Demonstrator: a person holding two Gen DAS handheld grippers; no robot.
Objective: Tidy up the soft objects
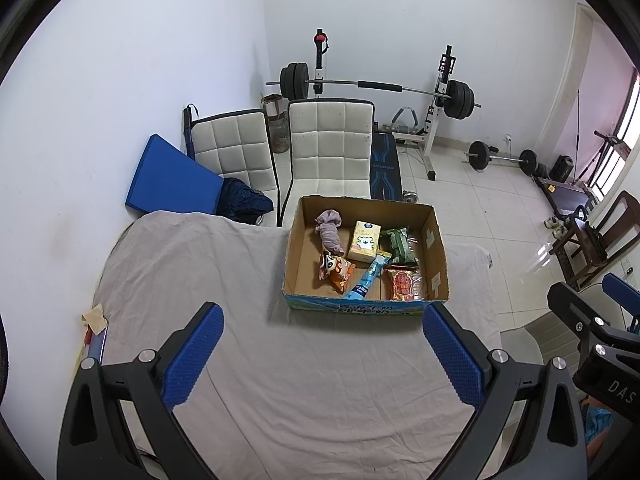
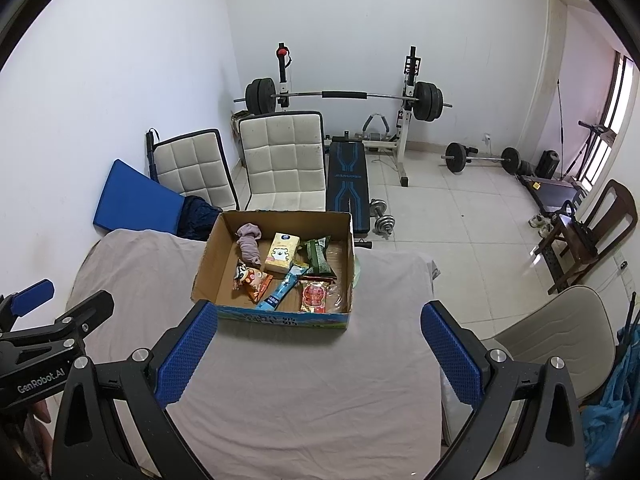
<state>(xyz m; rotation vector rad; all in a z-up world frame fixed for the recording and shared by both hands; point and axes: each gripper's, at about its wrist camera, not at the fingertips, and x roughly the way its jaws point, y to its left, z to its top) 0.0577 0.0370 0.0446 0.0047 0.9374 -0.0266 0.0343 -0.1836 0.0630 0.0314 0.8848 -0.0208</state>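
An open cardboard box (image 1: 294, 248) (image 2: 208, 258) stands at the far side of a table under a grey cloth (image 1: 280, 380) (image 2: 300, 380). Inside it lie a mauve rolled cloth (image 1: 330, 230) (image 2: 249, 244), a yellow tissue pack (image 1: 364, 241) (image 2: 283, 255), a green packet (image 1: 396, 242) (image 2: 319, 258), an orange snack bag (image 1: 336, 270) (image 2: 252, 278), a blue tube packet (image 1: 366, 280) (image 2: 280, 288) and a red packet (image 1: 402, 284) (image 2: 314, 296). My left gripper (image 1: 324, 356) and right gripper (image 2: 320, 354) are both open and empty, held above the cloth in front of the box.
Two white padded chairs (image 1: 328, 148) and a blue mat (image 1: 172, 176) stand behind the table. A barbell rack (image 1: 380, 88) and weights (image 1: 502, 158) fill the far floor. A beige chair (image 2: 560, 332) sits at the table's right. A crumpled paper (image 1: 95, 317) lies at the left edge.
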